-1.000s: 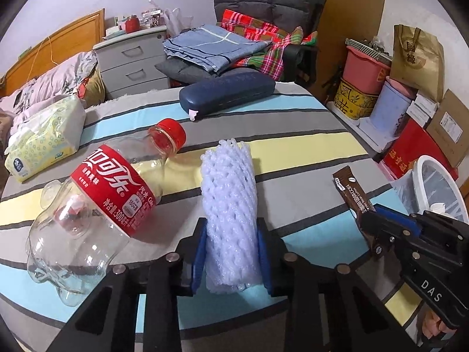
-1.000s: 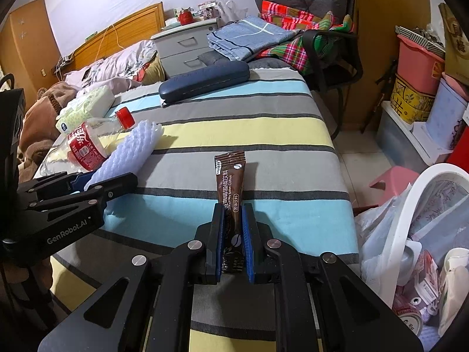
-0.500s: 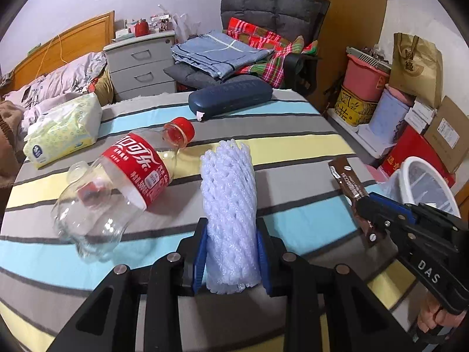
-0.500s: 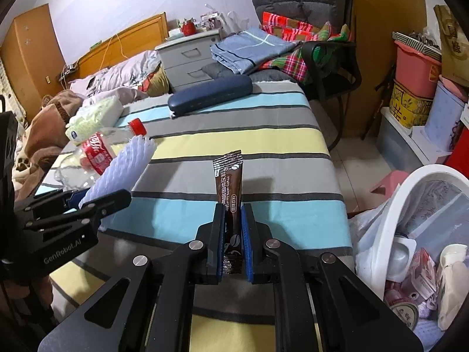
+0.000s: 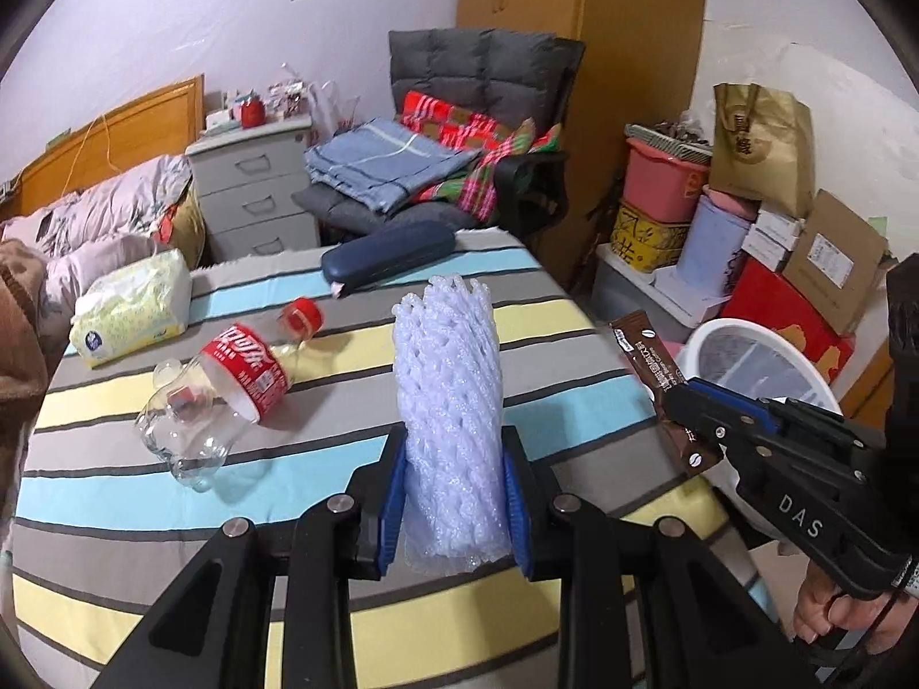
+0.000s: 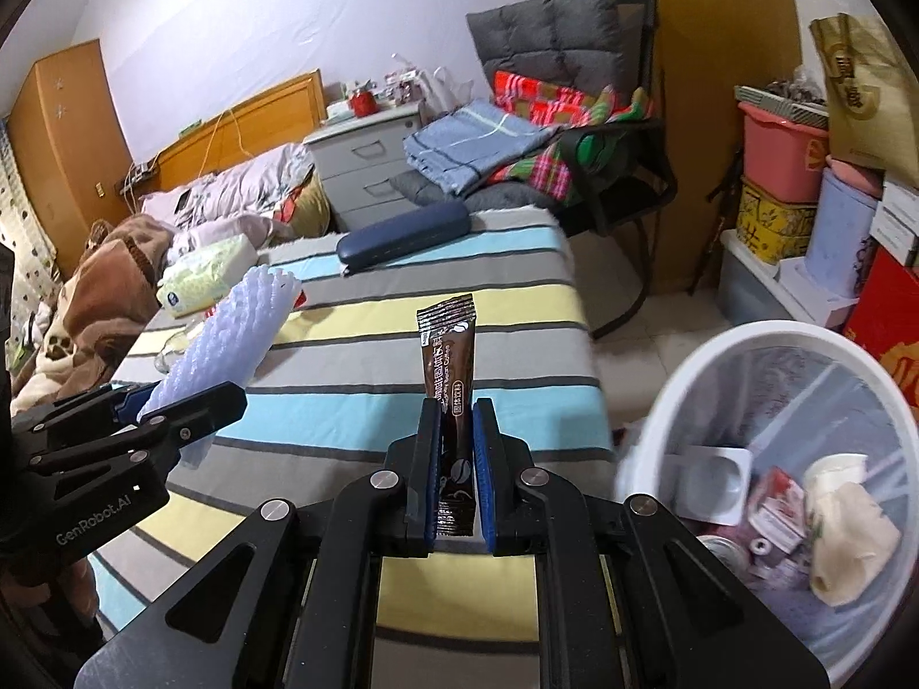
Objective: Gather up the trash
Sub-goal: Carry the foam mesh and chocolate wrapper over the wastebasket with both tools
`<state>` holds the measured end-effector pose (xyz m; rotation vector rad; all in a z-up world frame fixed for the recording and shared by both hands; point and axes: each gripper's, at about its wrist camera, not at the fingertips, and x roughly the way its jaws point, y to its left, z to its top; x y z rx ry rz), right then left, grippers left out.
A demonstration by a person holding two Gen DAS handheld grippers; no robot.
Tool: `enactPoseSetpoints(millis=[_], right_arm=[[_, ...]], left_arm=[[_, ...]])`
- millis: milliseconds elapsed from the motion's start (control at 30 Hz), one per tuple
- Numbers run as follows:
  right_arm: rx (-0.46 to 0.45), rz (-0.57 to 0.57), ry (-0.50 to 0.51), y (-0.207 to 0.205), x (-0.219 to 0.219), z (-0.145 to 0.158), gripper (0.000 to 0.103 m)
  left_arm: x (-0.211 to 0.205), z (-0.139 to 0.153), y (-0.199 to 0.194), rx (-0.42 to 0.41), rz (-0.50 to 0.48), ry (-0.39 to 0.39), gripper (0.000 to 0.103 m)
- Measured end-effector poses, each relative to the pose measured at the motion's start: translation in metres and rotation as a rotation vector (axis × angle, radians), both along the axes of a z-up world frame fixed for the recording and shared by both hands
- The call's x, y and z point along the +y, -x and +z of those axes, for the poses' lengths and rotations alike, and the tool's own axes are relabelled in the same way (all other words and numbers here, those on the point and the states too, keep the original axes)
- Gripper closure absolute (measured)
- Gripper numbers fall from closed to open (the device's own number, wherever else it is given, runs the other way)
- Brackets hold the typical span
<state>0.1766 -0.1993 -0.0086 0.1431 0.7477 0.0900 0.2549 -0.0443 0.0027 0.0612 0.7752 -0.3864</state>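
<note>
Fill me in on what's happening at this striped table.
A person is clearing trash with a gripper in each hand. The left gripper is shut on a white foam net, the right gripper on a brown coffee sachet, both held above the table. A white bin, already part full, stands at the right. An empty cola bottle lies on the table, not yet collected.

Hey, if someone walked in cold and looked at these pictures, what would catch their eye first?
Probably the white foam net sleeve standing up, clamped in the left gripper above the striped table. Next, the brown coffee sachet pinched upright in the right gripper, with the white trash bin, already holding rubbish, just to its right. An empty cola bottle lies on the table.
</note>
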Motion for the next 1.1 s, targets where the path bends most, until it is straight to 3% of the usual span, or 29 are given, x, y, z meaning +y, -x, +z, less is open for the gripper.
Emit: enactPoseSetpoints(millis=[567, 1100], right_arm=[[-0.069, -0.149, 0.021, 0.051, -0.073, 0.021, 0.092], [0.002, -0.291, 0.034, 0.07, -0.146, 0.003, 0.092]], left_arm=[[-0.094, 0.027, 0.048, -0.047, -0.166, 0.022, 0.072], [-0.197, -0.005, 0.056, 0.045, -0.318, 0.014, 0.072]])
